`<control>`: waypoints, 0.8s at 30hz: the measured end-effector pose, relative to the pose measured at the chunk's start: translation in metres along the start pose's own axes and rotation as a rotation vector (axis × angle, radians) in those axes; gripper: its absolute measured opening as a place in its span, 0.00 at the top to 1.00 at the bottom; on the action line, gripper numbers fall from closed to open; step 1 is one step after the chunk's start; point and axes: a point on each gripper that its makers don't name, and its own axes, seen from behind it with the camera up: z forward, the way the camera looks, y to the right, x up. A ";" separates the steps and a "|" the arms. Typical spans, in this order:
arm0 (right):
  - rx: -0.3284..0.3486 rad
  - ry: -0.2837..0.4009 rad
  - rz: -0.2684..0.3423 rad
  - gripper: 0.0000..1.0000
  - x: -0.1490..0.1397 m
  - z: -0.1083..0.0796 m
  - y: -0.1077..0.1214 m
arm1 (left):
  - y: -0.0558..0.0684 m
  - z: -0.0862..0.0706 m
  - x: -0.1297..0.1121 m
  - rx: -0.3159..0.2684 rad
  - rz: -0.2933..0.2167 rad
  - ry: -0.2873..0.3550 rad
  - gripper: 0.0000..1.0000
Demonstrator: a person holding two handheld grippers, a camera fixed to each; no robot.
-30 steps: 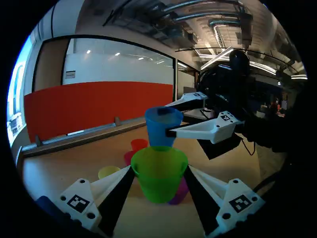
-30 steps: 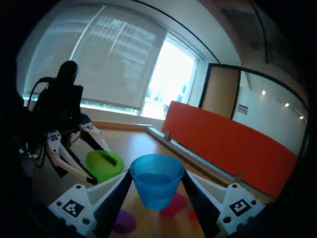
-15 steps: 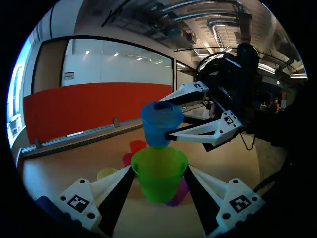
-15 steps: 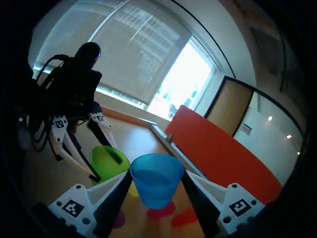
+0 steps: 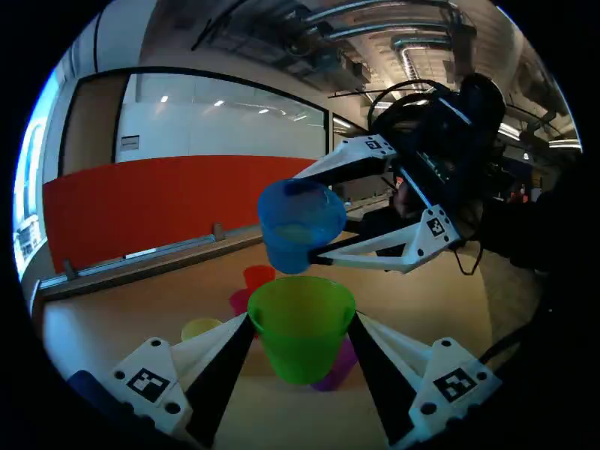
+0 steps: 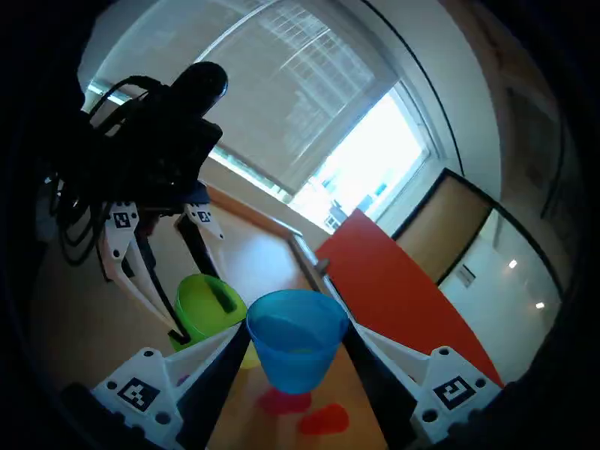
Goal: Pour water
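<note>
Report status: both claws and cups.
Left claw shut on green cup. Right claw shut on blue cup, tilted toward green cup. Nothing between the cups.

A light wooden surface (image 5: 97, 307) runs back to an orange-red panel (image 5: 172, 202), and a metal rail (image 5: 157, 250) lies along the panel's foot at the surface's far edge. Above the panel stands a glass wall (image 5: 225, 127) with small ceiling spots showing in it. To its left is a wooden door (image 5: 90, 124) in a dark frame. Bare pipes and ducts (image 5: 390, 34) cross the open ceiling, with a strip light (image 5: 511, 130) farther right. In the right gripper view a wide window (image 6: 367, 169) glares with daylight beside a lowered roller blind (image 6: 292, 90).
</note>
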 end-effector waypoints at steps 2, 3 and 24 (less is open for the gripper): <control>0.003 -0.002 -0.024 0.09 0.001 0.001 0.000 | -0.001 0.000 0.000 0.001 0.000 0.000 0.14; 0.004 -0.004 -0.036 0.09 0.002 0.002 -0.001 | -0.001 0.000 0.001 0.000 0.000 0.001 0.14; 0.019 -0.014 -0.212 0.09 0.015 0.007 0.003 | 0.002 0.005 0.000 -0.006 0.005 -0.001 0.14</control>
